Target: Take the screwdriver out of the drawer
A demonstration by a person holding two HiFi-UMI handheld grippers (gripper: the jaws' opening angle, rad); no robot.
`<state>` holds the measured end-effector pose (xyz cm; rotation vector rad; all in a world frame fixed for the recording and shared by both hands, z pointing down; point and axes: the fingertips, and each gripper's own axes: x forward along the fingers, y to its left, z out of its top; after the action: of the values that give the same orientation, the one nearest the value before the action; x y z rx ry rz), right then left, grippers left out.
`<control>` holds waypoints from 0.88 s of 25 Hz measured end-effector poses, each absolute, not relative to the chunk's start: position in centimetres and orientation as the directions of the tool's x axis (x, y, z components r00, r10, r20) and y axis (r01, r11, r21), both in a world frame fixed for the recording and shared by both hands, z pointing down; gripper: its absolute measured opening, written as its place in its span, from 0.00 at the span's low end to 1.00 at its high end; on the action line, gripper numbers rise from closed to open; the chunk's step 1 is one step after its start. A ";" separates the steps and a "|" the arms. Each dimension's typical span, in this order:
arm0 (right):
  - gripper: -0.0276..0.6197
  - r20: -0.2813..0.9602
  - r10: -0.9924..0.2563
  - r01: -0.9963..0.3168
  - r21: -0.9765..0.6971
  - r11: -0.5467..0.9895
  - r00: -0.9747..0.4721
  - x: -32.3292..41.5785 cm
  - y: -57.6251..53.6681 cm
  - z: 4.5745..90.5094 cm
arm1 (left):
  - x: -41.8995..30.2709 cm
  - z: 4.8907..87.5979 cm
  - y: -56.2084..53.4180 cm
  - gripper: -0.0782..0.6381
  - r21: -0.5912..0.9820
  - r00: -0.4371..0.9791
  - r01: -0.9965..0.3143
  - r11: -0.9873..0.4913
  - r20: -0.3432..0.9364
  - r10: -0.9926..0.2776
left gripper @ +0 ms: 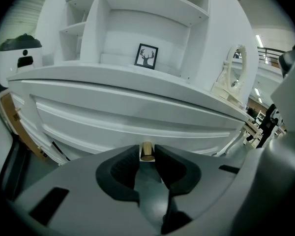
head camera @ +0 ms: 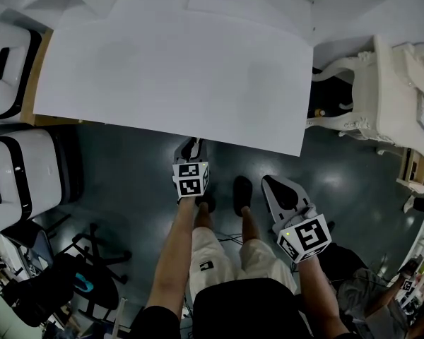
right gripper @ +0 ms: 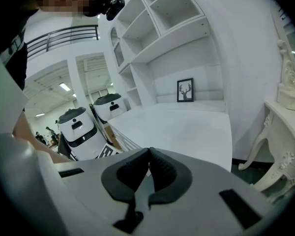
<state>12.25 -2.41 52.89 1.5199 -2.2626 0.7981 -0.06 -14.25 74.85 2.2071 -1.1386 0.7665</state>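
The white desk [head camera: 169, 69] fills the upper head view, and its drawer front [left gripper: 137, 117] is closed. A small brass knob [left gripper: 147, 152] sticks out of that drawer front. My left gripper [head camera: 191, 147] [left gripper: 147, 149] is at the desk's front edge, its two dark pads against either side of the knob. My right gripper [head camera: 275, 186] [right gripper: 149, 154] hangs lower and to the right, away from the desk, shut with nothing between its jaws. No screwdriver shows in any view.
Two white machines with black fronts [head camera: 14, 175] [head camera: 7, 55] stand left of the desk. An ornate white dressing table [head camera: 381, 97] stands to the right. A framed deer picture [left gripper: 146, 56] leans at the desk's back below shelves [right gripper: 162, 18]. A black chair base [head camera: 99, 253] is near my left leg.
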 end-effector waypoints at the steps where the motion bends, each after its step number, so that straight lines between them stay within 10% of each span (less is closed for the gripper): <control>1: 0.07 0.531 -0.750 -0.917 -0.279 0.284 -0.394 12.3 -2.4 52.8 | 0.0 74.9 -14.3 0.25 0.196 0.482 -0.842 -0.503 0.692 -0.538; 22: 0.07 0.534 -0.750 -0.919 -0.273 0.283 -0.390 12.7 -2.0 52.5 | -0.3 74.6 -13.7 0.22 0.216 0.474 -0.852 -0.477 0.706 -0.527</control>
<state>12.69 -1.98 52.46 1.5232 -2.2559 0.7943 -0.31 -13.67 74.65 2.1678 -1.1387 0.7661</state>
